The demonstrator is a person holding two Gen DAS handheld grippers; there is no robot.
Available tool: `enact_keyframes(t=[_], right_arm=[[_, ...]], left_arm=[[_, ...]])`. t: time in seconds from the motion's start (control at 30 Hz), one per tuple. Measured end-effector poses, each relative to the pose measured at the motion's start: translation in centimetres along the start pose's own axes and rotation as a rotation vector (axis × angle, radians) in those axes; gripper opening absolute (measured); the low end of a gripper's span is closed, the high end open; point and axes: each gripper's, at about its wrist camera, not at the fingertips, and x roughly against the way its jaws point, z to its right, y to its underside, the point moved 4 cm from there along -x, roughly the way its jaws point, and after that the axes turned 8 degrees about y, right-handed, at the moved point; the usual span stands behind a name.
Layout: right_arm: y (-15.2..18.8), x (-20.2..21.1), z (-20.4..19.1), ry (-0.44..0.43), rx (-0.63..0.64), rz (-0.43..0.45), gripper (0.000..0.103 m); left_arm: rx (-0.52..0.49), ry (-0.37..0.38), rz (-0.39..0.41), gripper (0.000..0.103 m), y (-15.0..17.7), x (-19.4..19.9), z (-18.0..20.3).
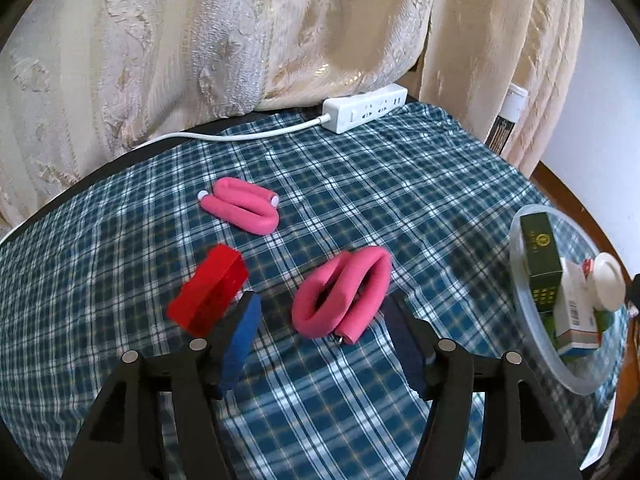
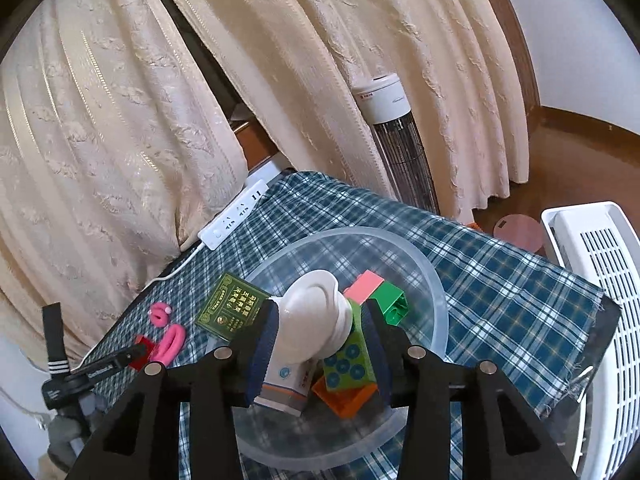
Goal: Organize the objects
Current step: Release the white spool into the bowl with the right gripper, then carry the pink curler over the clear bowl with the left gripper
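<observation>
In the left wrist view my left gripper [image 1: 320, 312] is open, low over the plaid cloth, with a folded pink foam roller [image 1: 340, 292] between its blue pads. A red block [image 1: 208, 296] lies just left of the left pad. A second pink roller [image 1: 244, 204] lies farther back. In the right wrist view my right gripper [image 2: 320, 332] is shut on a white jar [image 2: 316, 316] over the clear plastic bowl [image 2: 432, 280]. The bowl holds a green box [image 2: 232, 308], a white box [image 2: 284, 388] and green, pink and orange blocks [image 2: 388, 300].
A white power strip [image 1: 364, 108] with its cord lies at the table's back edge by cream curtains. A tower heater [image 2: 400, 140] stands behind the table. A white slatted basket [image 2: 600, 280] stands at the right. The bowl [image 1: 536, 320] sits at the table's right edge.
</observation>
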Motion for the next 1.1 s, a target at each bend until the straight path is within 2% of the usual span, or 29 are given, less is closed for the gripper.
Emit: enact_keyframes(t=[0.17, 0.37, 0.53, 0.63, 0.87, 1.1], right_arm=[[0.1, 0.3, 0.1, 0.005, 0.002, 0.001, 0.046], [0.2, 0.5, 0.4, 0.005, -0.001, 0.001, 0.046], [0.4, 0.6, 0.7, 0.005, -0.001, -0.002, 0.046], [0.6, 0.6, 0.9, 0.003, -0.005, -0.004, 0.046], [1.0, 0.5, 1.6, -0.002, -0.018, -0.012, 0.046], [1.0, 0.4, 2.6, -0.011, -0.037, -0.012, 0.046]], left_arm=[[-0.027, 0.010, -0.029, 0.066, -0.1, -1.5, 0.4], [-0.059, -0.015, -0.056, 0.066, 0.1, -3.4, 0.6], [-0.071, -0.018, -0.048, 0.066, 0.1, -3.9, 0.8], [-0.074, -0.010, -0.069, 0.058, 0.4, -4.4, 1.2], [-0.064, -0.006, -0.055, 0.056, 0.4, -3.6, 1.8], [-0.085, 0.037, 0.008, 0.056, -0.5, -0.7, 5.0]])
